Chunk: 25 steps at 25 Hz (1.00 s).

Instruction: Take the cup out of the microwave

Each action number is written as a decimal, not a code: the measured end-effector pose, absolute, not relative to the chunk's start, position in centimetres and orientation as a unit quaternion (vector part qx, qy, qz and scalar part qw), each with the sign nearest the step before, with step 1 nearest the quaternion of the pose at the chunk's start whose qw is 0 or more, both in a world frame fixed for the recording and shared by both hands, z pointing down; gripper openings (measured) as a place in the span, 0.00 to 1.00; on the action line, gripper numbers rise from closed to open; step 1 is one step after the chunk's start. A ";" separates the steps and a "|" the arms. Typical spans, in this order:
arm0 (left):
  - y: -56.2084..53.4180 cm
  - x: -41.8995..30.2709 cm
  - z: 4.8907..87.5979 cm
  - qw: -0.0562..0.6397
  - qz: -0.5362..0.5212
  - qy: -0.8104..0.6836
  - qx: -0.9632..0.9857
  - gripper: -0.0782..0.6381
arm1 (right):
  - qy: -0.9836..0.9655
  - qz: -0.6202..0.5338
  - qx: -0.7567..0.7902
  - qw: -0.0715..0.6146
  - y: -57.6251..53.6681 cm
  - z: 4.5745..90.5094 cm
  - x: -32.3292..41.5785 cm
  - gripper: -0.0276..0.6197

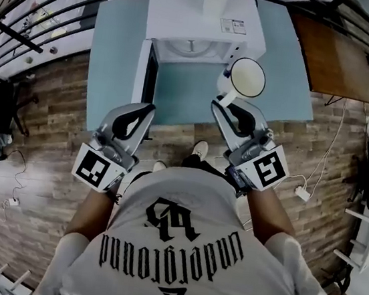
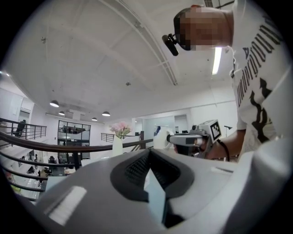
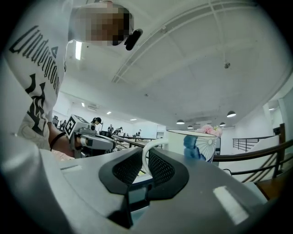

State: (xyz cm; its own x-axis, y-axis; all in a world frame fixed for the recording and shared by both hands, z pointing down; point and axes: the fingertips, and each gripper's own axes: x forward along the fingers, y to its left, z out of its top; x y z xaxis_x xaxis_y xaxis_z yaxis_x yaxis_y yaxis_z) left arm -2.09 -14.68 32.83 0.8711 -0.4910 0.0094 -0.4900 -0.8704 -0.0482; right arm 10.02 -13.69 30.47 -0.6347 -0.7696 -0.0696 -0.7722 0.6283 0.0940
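- Wood-plank floor (image 1: 45,132) surrounds a pale blue worktop (image 1: 116,53), on which a white box-shaped microwave (image 1: 195,17) stands with its door (image 1: 144,71) swung open to the left in the head view.
- The microwave's cavity looks empty in the head view; only its round turntable (image 1: 191,45) shows inside.
- The white ceramic cup with a blue fan pattern (image 3: 192,144) is already outside the microwave. It is held in the air over the worktop, just right of the open front.
- The right tongs (image 3: 145,157) are clenched on the cup's curved white handle (image 3: 149,151), which runs between the two dark pads. The cup stands upright beyond them.
- The left tongs (image 2: 149,155) are pressed together at the tips with nothing between them, and they hang near the edge of the open door.
- A white vase with pink flowers (image 2: 118,146) stands on top of the microwave, well clear of the cup.
- Judged from this, the removal itself is done. What may remain is setting the cup down on the worktop and perhaps closing the door, which the free left tongs are well placed to push.
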 end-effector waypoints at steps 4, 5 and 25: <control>-11.8 -6.0 32.9 0.032 -0.006 0.240 -0.970 0.18 | 0.894 0.067 -0.443 0.010 -10.4 30.3 6.4 0.11; -11.2 -6.8 32.8 0.036 -0.003 0.236 -0.971 0.18 | 0.892 0.070 -0.447 0.010 -9.7 30.2 5.6 0.11; -2.5 -9.4 31.3 0.015 0.007 0.202 -0.979 0.18 | 0.882 0.083 -0.464 0.002 -0.1 28.8 2.2 0.11</control>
State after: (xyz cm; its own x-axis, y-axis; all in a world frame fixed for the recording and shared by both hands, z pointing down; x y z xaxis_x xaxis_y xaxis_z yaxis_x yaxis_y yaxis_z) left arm -9.41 -2.53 31.26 0.9183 -0.3953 -0.0200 -0.3957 -0.9180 -0.0272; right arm 2.23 -0.06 28.76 -0.5695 -0.8180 -0.0804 -0.8187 0.5557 0.1444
